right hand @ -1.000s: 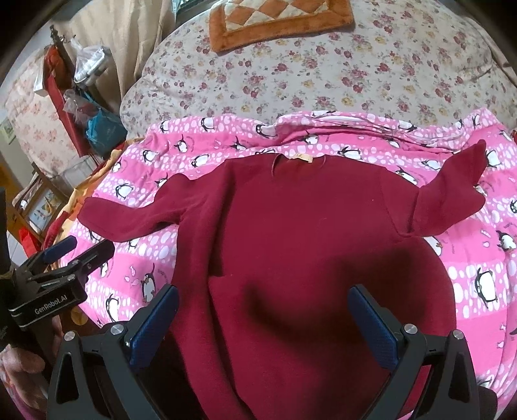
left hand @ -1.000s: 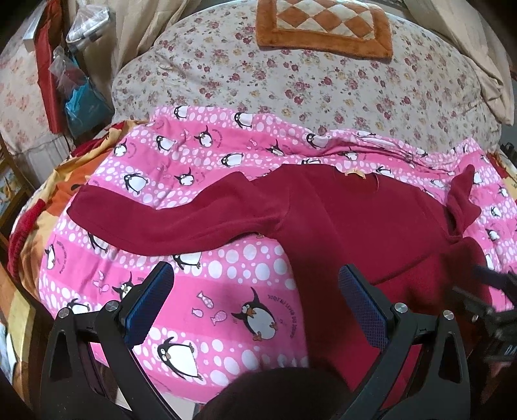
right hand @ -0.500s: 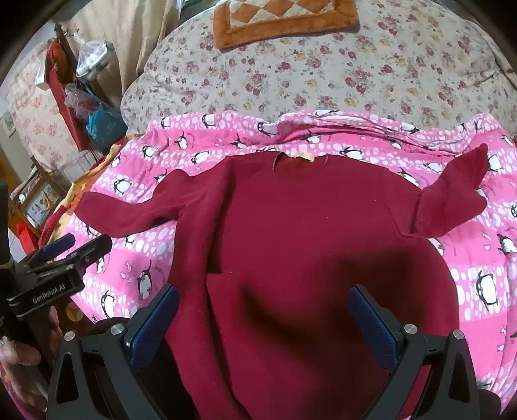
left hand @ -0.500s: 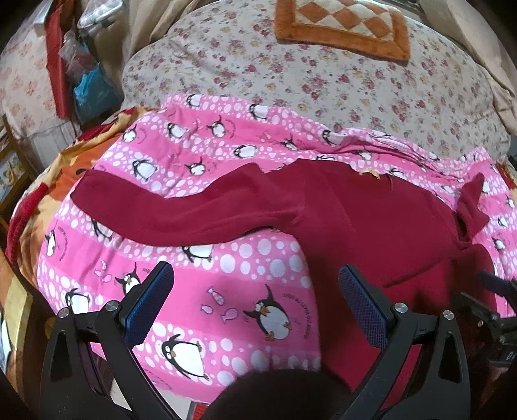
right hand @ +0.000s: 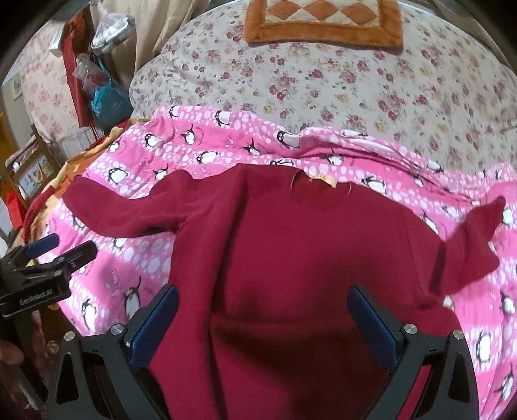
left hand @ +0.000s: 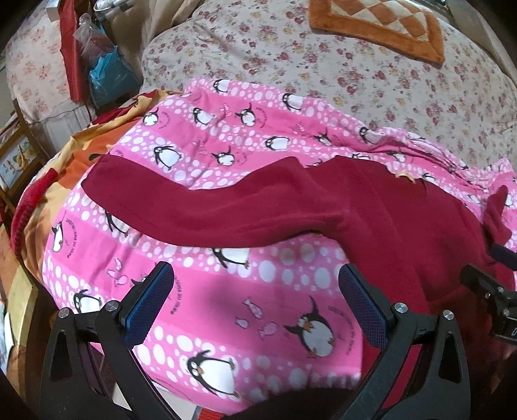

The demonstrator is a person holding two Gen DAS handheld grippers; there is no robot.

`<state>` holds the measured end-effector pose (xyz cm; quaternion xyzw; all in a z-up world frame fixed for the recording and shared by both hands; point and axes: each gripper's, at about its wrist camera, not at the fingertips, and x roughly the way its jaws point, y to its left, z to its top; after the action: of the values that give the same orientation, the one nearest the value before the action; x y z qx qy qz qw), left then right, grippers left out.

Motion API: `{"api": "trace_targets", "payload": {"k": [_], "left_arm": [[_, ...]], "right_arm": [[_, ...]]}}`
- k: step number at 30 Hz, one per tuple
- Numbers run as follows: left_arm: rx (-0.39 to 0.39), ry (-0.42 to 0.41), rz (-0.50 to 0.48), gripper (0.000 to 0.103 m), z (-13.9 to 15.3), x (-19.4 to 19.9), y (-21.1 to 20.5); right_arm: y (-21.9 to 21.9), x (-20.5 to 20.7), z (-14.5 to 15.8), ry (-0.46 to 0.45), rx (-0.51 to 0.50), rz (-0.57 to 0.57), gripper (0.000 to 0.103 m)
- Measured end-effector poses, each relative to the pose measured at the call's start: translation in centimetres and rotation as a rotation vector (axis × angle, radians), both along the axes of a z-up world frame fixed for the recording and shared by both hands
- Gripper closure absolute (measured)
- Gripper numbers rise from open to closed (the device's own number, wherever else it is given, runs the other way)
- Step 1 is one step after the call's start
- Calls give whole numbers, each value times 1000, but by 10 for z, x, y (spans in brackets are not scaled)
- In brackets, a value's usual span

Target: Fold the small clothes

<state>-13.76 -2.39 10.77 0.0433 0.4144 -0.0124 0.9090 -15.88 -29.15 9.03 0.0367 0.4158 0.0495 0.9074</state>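
**A:** How many garments are laid out, and where?

**B:** One dark red sweater (right hand: pixel 290 258) is seen, spread flat with its neck away from the cameras on one pink penguin-print blanket (right hand: pixel 226 142). Two sleeves are counted: the left sleeve (left hand: pixel 200 206) is stretched out sideways across the blanket, and the right sleeve (right hand: pixel 465 252) is bent upward, its cuff pointing toward the far side. One small yellow tag (right hand: pixel 326 180) is visible at the collar.

**A:** And the grippers?

**B:** Two are counted. The left gripper (left hand: pixel 255 303) is held above the blanket, just beside the sweater's left edge and below the outstretched sleeve; its two blue-padded fingers (left hand: pixel 148 307) are spread wide, and nothing is gripped between them. The right gripper (right hand: pixel 263 326) is held over the lower body of the sweater, its jaws likewise spread wide with nothing clasped. Whether the cloth is touched by either cannot be told.

**A:** What else is counted around the blanket?

**B:** One floral quilt (right hand: pixel 355 80) is seen beyond it, with one orange checkered cushion (right hand: pixel 323 19) lying on top. One blue plastic bag (left hand: pixel 110 77) is hung at the left, beside one beige curtain (right hand: pixel 145 29).
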Motion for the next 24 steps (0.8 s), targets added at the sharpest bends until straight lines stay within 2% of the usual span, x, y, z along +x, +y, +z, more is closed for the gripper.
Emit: {"api": "trace_targets", "payload": {"k": [6, 11, 19, 24], "left_arm": [[3, -1, 73, 1, -6, 19, 28], [26, -23, 232, 1, -7, 46, 76], [-42, -45, 456, 1, -23, 101, 165], [-92, -34, 517, 20, -39, 135, 193]], "right_arm": [[1, 13, -11, -1, -20, 7, 0], [-4, 17, -26, 25, 38, 18, 0], [-10, 23, -39, 41, 68, 20, 0], [-18, 30, -50, 69, 88, 12, 0]]}}
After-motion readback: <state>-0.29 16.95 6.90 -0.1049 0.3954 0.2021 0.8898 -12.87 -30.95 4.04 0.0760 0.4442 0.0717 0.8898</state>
